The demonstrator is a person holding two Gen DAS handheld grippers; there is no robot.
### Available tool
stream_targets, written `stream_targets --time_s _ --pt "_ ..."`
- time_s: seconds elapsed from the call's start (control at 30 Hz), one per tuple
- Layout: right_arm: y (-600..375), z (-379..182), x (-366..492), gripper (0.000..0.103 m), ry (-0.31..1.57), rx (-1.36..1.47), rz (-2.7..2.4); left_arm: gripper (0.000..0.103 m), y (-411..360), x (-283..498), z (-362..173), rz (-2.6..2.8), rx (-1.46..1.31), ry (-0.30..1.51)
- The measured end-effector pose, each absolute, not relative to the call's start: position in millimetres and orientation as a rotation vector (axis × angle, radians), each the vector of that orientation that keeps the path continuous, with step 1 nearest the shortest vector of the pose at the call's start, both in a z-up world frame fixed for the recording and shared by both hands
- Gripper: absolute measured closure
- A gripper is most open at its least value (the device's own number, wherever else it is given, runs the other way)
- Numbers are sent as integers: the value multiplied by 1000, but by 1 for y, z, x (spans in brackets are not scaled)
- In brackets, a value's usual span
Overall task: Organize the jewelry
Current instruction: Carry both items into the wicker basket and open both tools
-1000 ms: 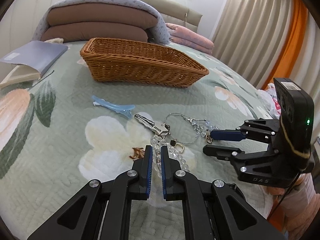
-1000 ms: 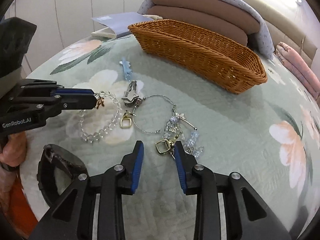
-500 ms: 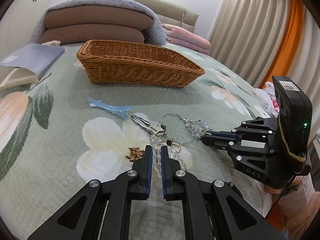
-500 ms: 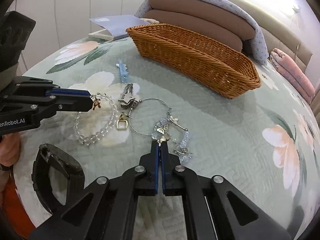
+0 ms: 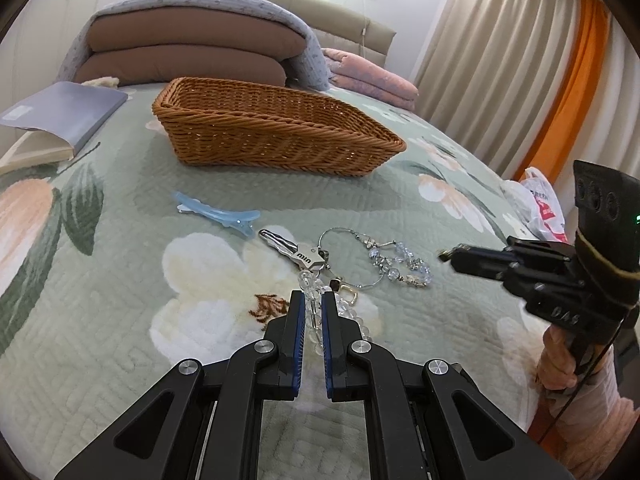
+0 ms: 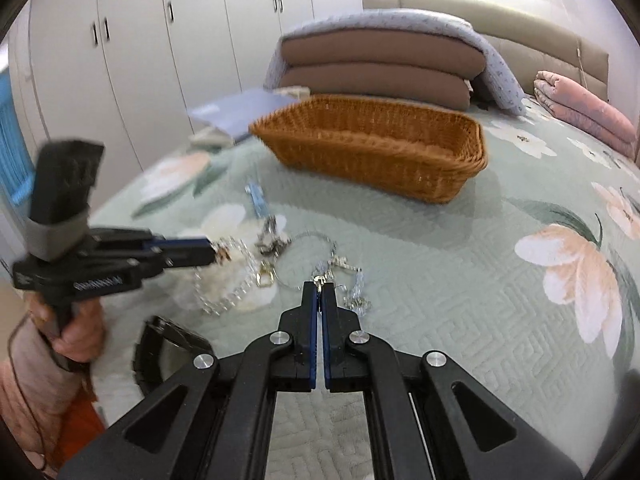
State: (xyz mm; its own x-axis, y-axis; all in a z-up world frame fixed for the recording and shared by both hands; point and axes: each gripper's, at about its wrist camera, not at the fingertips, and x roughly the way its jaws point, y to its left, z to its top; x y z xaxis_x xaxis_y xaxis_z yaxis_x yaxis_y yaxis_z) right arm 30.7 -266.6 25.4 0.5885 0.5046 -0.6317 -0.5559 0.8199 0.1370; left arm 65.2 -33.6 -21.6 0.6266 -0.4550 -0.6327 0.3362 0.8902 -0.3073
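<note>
The left gripper [image 5: 311, 304] pinches the clear bead bracelet [image 5: 316, 322] on the quilt, well short of the wicker basket [image 5: 276, 140]; the right gripper [image 6: 319, 289] is closed, seemingly on the crystal charm ring's [image 5: 384, 260] gold clasp [image 6: 319, 280], likely to separate the tangle before basketing.

Wicker basket [image 5: 276, 136]: woven cane, rough ribbed weave, warm matt brown. Bedspread [image 5: 120, 264]: quilted cloth, stitched relief, matt floral print. Hair clip [image 5: 218, 213]: smooth translucent blue plastic, slight gloss. Key [image 5: 288, 249]: bright polished metal. Bead bracelet [image 5: 320, 312]: clear glassy beads (glass or acrylic, cannot tell). Wire ring with crystal charms [image 5: 384, 260]: thin shiny metal, faceted clear stones. Left gripper [image 5: 311, 312]: matt black plastic, blue rubbery pads, metal screws. Right gripper [image 6: 320, 300]: same finish.
</note>
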Motion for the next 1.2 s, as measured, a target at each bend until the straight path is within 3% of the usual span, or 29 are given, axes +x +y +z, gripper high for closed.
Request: stream_targets --time_s 0.3,0.6,0.9,1.2 --pt "-279 32 30 100 668 10 634 95 -31 60 -9 -455 -182 734" --pt "-279 75 48 100 590 27 626 95 -36 73 50 -498 -127 630" --pt "-261 114 135 100 517 48 494 95 -50 152 101 -453 -128 534" --pt "-257 61 221 100 647 126 434 95 -69 243 62 -393 -189 595"
